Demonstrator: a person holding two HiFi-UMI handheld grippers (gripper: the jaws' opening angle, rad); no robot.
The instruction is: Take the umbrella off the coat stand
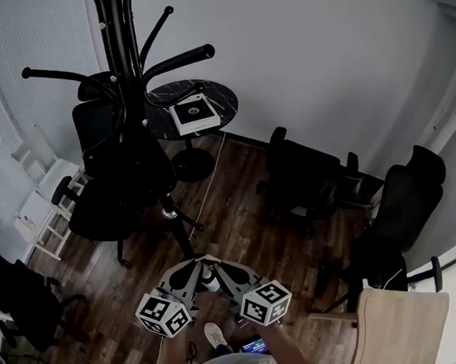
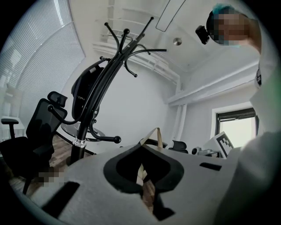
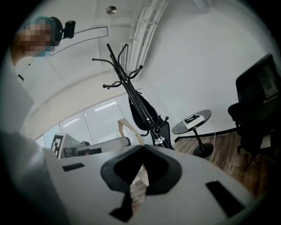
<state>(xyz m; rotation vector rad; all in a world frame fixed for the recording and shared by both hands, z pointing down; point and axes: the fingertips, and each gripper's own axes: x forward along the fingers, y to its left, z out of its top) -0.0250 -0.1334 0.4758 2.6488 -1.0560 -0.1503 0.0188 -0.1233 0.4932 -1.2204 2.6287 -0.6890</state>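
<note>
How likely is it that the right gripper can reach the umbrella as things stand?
Probably yes, after an approach: the right gripper hangs apart from the umbrella on the coat stand, and nothing stands between them on the floor.

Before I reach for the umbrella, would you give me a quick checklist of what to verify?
1. Umbrella hangs on the stand: ok.
2. Left gripper open: not ok, jaws together, empty.
3. Right gripper open: not ok, jaws together, empty.
4. Grippers near the umbrella: not ok, both held low by the person's body, apart from the stand.
5. Which hook holds the umbrella: cannot tell.
</note>
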